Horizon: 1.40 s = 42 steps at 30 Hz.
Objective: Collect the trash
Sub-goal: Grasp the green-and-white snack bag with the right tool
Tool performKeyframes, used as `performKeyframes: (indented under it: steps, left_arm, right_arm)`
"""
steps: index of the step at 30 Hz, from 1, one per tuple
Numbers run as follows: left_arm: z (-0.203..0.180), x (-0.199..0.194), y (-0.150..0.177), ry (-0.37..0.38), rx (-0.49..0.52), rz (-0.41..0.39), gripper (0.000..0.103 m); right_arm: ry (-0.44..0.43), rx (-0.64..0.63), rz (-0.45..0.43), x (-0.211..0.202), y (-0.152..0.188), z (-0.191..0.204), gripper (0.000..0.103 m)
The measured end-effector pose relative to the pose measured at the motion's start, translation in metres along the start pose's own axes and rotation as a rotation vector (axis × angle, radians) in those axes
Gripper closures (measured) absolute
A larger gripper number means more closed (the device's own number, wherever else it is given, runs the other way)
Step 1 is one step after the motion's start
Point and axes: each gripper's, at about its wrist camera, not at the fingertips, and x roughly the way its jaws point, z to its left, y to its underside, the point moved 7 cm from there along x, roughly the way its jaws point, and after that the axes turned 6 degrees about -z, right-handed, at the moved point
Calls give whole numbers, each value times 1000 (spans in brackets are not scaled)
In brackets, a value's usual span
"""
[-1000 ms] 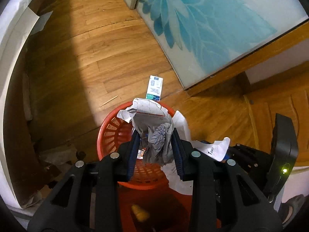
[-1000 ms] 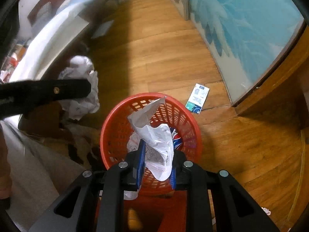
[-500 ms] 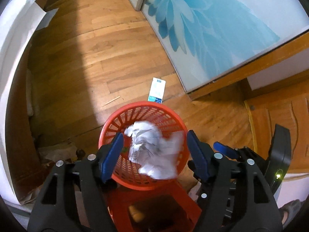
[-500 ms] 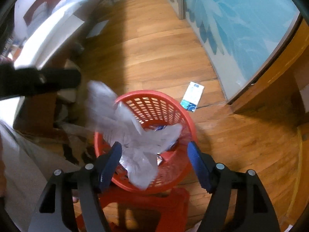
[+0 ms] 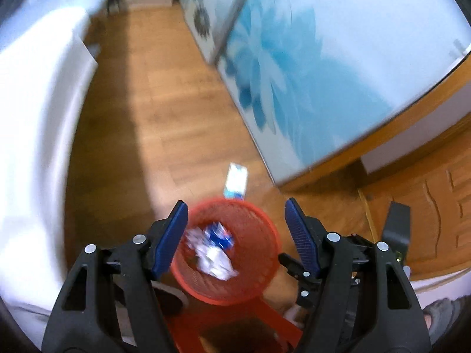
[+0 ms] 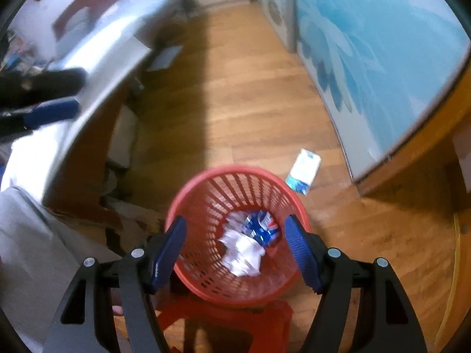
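White crumpled paper point(image 6: 243, 251) lies in red basket point(image 6: 206, 188).

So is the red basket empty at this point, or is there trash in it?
Not empty. Crumpled white paper and a blue wrapper lie at the bottom of the red basket, well below its rim.

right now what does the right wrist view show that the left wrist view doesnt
Only the right wrist view shows the left gripper from outside, at the far left edge, with its jaws opening and nothing between them, plus clutter under the white desk.

Only the left wrist view shows a carved wooden door at the right edge.

Both show the red basket holding crumpled paper and a blue wrapper, standing on a red stool, the small carton lying on the wood floor beyond it, and the blue flower panel. The right gripper is open and empty.
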Motion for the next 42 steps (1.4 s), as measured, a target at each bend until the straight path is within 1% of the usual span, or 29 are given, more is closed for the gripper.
performKeyframes:
  steps: [1, 2, 4, 5, 7, 8, 10, 11, 14, 16, 17, 20, 22, 23, 25, 26, 28, 29, 31, 33, 34, 35, 36, 37, 38, 39, 40, 41, 42]
  left_arm:
    - [9, -16, -6, -10, 0, -37, 29]
    - [23, -40, -14, -34, -1, -95, 22]
    - [60, -91, -25, -92, -16, -217, 20]
    - [79, -113, -26, -122, -30, -262, 20]
    - [116, -150, -19, -182, -71, -341, 19]
    - [134, -165, -13, -208, -95, -367, 18]
    - [164, -186, 3, -227, -150, -410, 18]
    - [176, -193, 11, -220, -183, -432, 18]
    - [206, -201, 26, -210, -282, -450, 18]
    - [219, -207, 31, -213, -301, -452, 18]
    - [229, -211, 33, -220, -315, -457, 18]
    - [262, -228, 39, -256, -364, -478, 18]
    - [286, -242, 42, -294, -387, -474, 18]
    - [293, -244, 41, -308, -392, -470, 18]
    - [311, -254, 37, -343, -401, -469, 18]
    - [319, -261, 37, -349, -403, -470, 18]
    - [330, -271, 32, -360, -407, -486, 18]
    - [334, -275, 31, -365, -406, -490, 18]
    - [347, -282, 32, -379, -418, -494, 18]
    - [359, -286, 36, -378, -449, -499, 18]
    - [364, -288, 38, -372, -467, -502, 18]
    - [370, -289, 40, -361, -491, -505, 18]
    - [374, -289, 40, -353, -502, -503, 18]
    - [378, -289, 41, -346, -507, -496, 18]
    - [382, -288, 41, -343, -499, -476, 18]
    - [387, -287, 41, -358, -480, -456, 18]
    - [394, -287, 42, -394, -449, -431, 18]
    - [402, -291, 44, -430, -444, -427, 18]
    - [410, -293, 46, -439, -459, -433, 18]
  right_arm:
    - [-11, -23, -20, -3, -8, 12, 34]
    - [-25, -49, -39, -6, -16, 26, 34]
    - [-53, -87, -65, -10, -28, 53, 34]
    - [-79, -113, -82, -12, -37, 75, 34]
    - [-118, -141, -104, -16, -48, 108, 34]
    - [-132, -151, -112, -17, -53, 121, 34]
    - [-179, -205, -142, -21, -65, 164, 34]
    - [-187, -235, -153, -22, -68, 180, 34]
    - [-226, -347, -229, -27, -91, 245, 34]
    - [-214, -437, -298, -32, -105, 283, 35]
    - [-204, -521, -356, -35, -116, 313, 36]
    - [-263, -625, -436, -35, -140, 383, 39]
    - [-269, -676, -473, -32, -156, 421, 39]
    - [-282, -704, -487, -26, -166, 450, 39]
    - [-273, -743, -495, -13, -177, 491, 39]
    - [-268, -755, -489, -4, -180, 512, 40]
    - [-276, -765, -476, 8, -182, 540, 41]
    - [-275, -786, -470, 17, -183, 560, 41]
    - [-275, -832, -458, 28, -183, 587, 40]
    - [-277, -843, -468, 37, -185, 607, 40]
    - [-279, -842, -457, 42, -186, 614, 41]
    - [-289, -838, -441, 47, -186, 618, 45]
    - [-310, -835, -415, 52, -185, 624, 61]
    - [-323, -835, -387, 59, -185, 628, 69]
    - [-358, -829, -341, 63, -185, 632, 85]
    - [-381, -817, -331, 64, -186, 629, 91]
    - [-400, -789, -332, 60, -190, 626, 92]
    - [-415, -763, -332, 59, -193, 622, 94]
    - [-454, -707, -326, 50, -198, 615, 95]
